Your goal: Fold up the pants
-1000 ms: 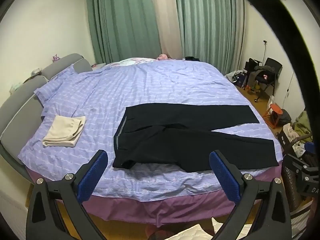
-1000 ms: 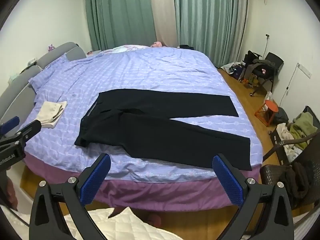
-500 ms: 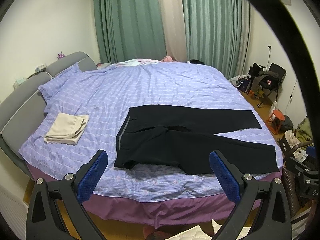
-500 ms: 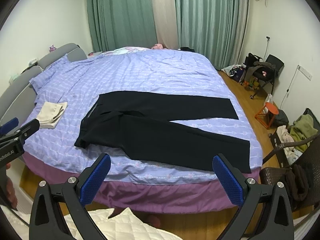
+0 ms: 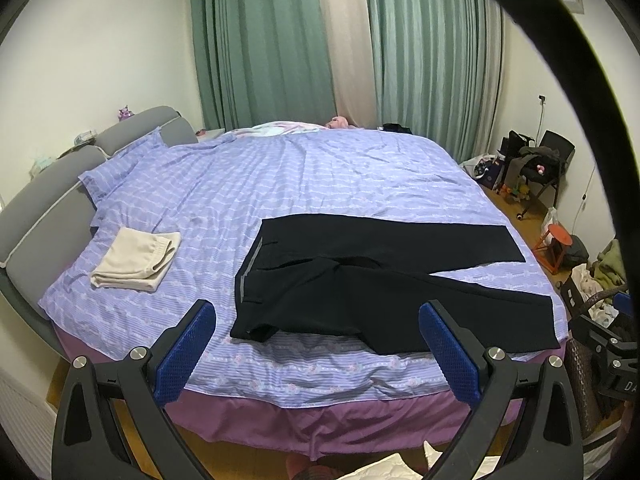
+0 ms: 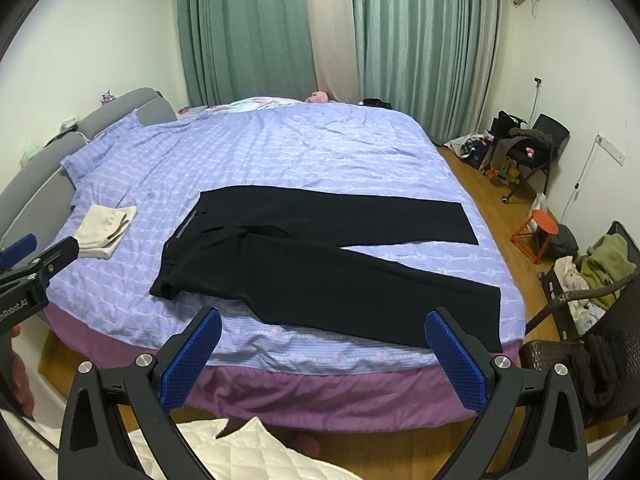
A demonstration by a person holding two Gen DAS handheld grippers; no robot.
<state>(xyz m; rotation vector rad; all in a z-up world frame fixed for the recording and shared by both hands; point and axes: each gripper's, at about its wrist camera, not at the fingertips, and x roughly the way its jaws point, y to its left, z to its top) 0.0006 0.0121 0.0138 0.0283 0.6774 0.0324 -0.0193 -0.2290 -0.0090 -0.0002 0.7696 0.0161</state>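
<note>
You haven't started folding: the black pants (image 6: 320,256) lie flat mid-frame on the bed (image 6: 280,152), legs splayed. Both the left hand-held gripper (image 5: 316,344) and right hand-held gripper (image 6: 320,352) hang wide apart and empty. Next you'd probably grab the near leg.

bed (image 5: 304,184) – folded cream cloth (image 5: 134,258) near headboard | green curtains (image 5: 256,44) | orange stool (image 6: 538,232)

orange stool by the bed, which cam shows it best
The right wrist view: the orange stool stands clear on the wood floor, seat and legs visible. In the left wrist view it sits nearer the distorted edge.
</note>
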